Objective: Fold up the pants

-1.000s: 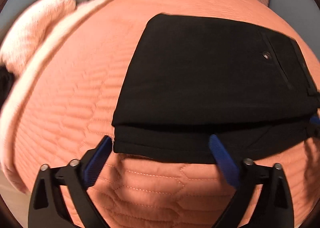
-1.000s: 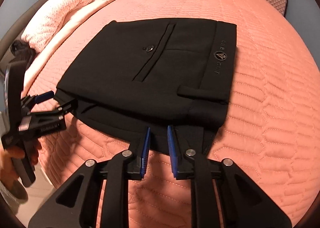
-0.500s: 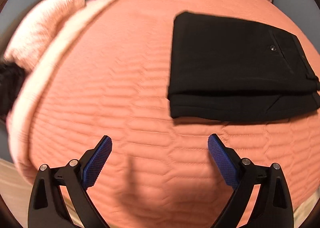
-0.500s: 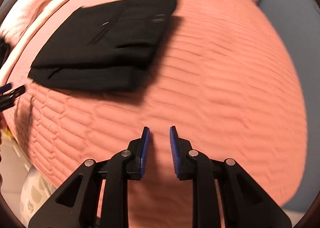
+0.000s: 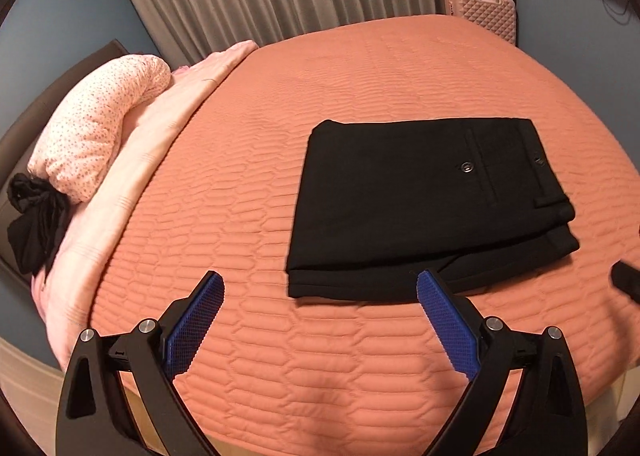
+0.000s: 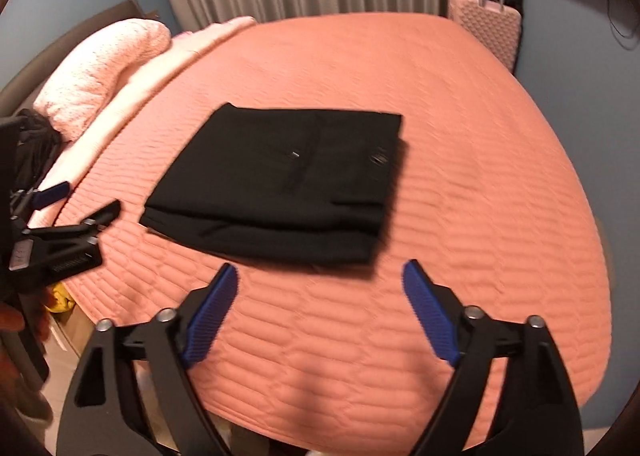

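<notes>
Now the pants (image 5: 428,203) lie folded flat on the bed (image 5: 360,75), just beyond the fingers of both grippers. The left gripper (image 5: 320,296) stands wide apart and empty; the right gripper (image 6: 318,284) has just been opening, nothing between its fingers, apparently because the fold is finished.

My bed (image 5: 360,95) wears a salmon quilted cover. The folded black pants (image 5: 420,199) lie flat on it. Left of the pants, at the bed's edge, a pale pink blanket (image 5: 132,183) and speckled pillow (image 5: 96,123) rest.
</notes>
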The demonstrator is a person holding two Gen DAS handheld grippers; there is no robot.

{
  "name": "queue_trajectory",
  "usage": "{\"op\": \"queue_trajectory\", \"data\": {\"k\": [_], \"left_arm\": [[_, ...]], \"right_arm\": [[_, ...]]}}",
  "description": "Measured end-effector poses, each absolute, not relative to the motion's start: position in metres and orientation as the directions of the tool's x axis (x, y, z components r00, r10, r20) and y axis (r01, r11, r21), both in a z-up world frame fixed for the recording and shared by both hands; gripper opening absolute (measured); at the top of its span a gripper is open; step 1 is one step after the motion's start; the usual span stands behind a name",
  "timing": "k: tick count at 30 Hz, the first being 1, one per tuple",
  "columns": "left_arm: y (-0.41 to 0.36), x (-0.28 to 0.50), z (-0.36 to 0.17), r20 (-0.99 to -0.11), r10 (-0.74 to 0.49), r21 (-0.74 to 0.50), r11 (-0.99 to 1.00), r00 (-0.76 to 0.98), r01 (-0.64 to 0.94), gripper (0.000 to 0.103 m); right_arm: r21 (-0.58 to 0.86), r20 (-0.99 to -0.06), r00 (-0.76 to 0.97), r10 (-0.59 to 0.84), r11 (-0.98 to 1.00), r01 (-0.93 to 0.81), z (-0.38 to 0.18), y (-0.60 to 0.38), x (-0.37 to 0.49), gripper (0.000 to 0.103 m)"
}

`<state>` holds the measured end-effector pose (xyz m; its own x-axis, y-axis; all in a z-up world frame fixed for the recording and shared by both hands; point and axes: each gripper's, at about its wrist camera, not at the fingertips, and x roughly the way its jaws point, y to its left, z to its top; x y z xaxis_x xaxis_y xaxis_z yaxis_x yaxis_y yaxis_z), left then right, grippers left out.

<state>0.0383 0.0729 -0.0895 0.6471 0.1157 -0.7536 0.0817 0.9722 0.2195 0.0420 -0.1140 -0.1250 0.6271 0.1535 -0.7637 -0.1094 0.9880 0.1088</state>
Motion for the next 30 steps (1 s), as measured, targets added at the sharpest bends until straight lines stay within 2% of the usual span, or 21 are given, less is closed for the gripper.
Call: {"op": "queue_trajectory", "data": {"k": [7, 11, 14, 16, 20, 25, 30], "left_arm": [[0.081, 0.075, -0.099, -0.808, -0.071, -0.013, 0.995, 0.585, 0.103, 0.096], [0.115, 0.118, -0.113, -0.814, -0.264, -0.252, 0.963, 0.517, 0.094, 0.096], [0.146, 0.155, -0.132, -0.814, -0.355, -0.369, 0.927, 0.46, 0.064, 0.096], [0.163, 0.176, -0.142, -0.834, -0.289, -0.32, 0.947, 0.47, 0.015, 0.096], [0.175, 0.206, -0.163, -0.862, -0.254, -0.258, 0.965, 0.439, 0.051, 0.096], [0.174, 0.227, -0.194, -0.848, -0.397, -0.386, 0.916, 0.351, 0.105, 0.096], [0.171, 0.23, -0.212, -0.83, -0.446, -0.435, 0.893, 0.335, 0.112, 0.097]], "right_arm": [[0.16, -0.753, 0.632, 0.183, 0.983, -0.094, -0.126, -0.123, 0.069, 0.093], [0.201, -0.758, 0.614, 0.218, 0.975, -0.097, -0.138, -0.14, 0.1, 0.093], [0.238, -0.774, 0.588, 0.233, 0.969, -0.071, -0.153, -0.156, 0.125, 0.093], [0.262, -0.782, 0.577, 0.237, 0.964, -0.041, -0.162, -0.168, 0.139, 0.093], [0.34, -0.791, 0.544, 0.278, 0.94, 0.015, -0.185, -0.189, 0.168, 0.093], [0.421, -0.785, 0.517, 0.343, 0.906, 0.038, -0.206, -0.197, 0.189, 0.093], [0.495, -0.766, 0.498, 0.407, 0.867, 0.052, -0.227, -0.197, 0.196, 0.095]]}}
